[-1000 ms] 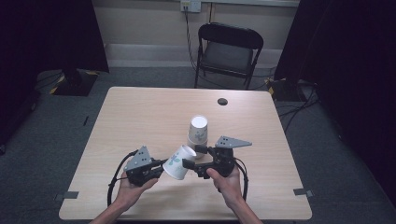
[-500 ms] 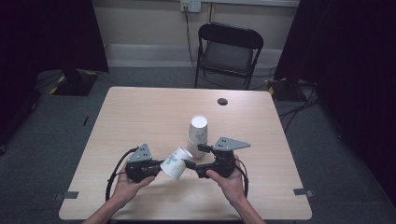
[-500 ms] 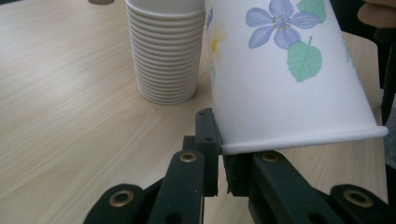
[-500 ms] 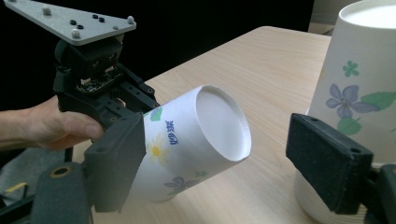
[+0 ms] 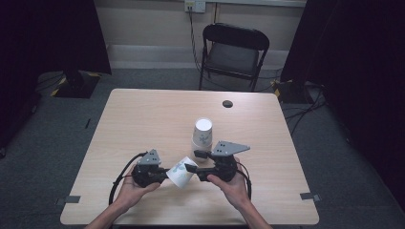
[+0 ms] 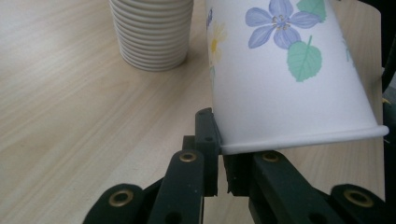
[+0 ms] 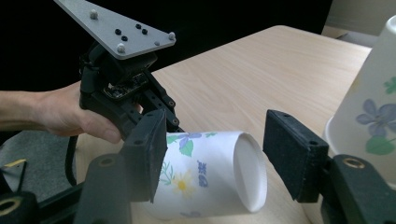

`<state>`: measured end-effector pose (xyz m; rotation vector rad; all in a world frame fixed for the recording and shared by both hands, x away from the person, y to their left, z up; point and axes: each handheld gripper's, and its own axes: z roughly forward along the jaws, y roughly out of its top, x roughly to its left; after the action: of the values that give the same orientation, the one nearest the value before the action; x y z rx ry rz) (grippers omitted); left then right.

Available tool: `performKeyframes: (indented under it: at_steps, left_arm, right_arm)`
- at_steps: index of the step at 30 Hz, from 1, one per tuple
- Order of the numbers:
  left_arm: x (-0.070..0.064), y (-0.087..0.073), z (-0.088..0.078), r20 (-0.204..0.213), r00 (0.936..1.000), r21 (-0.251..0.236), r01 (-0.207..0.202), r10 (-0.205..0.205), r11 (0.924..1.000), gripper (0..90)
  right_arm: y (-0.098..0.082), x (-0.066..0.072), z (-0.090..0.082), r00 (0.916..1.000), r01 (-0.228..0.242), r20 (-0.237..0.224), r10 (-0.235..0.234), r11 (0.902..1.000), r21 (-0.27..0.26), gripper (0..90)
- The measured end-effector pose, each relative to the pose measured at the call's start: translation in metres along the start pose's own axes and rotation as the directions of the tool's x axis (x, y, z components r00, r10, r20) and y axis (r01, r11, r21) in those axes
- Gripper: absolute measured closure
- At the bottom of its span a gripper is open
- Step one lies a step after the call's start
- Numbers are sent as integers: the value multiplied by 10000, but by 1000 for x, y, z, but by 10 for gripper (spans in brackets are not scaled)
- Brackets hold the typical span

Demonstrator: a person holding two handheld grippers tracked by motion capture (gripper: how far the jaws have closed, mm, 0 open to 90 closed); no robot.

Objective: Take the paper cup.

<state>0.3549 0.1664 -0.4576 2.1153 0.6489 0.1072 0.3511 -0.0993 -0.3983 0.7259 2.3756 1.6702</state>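
Note:
A single paper cup (image 5: 180, 172) printed with flowers lies tilted between my two grippers near the table's front edge. My left gripper (image 5: 163, 174) is shut on its rim; in the left gripper view the pads (image 6: 208, 140) pinch the cup (image 6: 280, 79) at its wall. My right gripper (image 5: 195, 161) faces it from the right. Its jaws have just been closing and now stand on either side of the base end of the cup (image 7: 210, 175), with a sliver of gap at the right pad (image 7: 289, 158). An upside-down cup stack (image 5: 203, 133) stands just behind.
The cup stack (image 6: 152, 32) (image 7: 369, 116) stands close beside my right gripper's far jaw. A small dark disc (image 5: 228, 103) lies near the table's far edge. A black folding chair (image 5: 231, 52) stands beyond the table. Cables trail from both grippers towards the front edge.
The right gripper's jaws have drawn in from wide open to close around the cup's base end. The left gripper still grips the rim, and both hands have stayed where they were.

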Motion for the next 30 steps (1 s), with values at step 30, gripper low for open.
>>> performKeyframes:
  at_steps: [30]
  left_arm:
    - [3, -1, 1, 540, 9980, 241, 312, -324, 9992, 861]
  right_arm:
    - [-11, 17, 16, 9727, 2313, -533, -2259, 9622, 1439, 453]
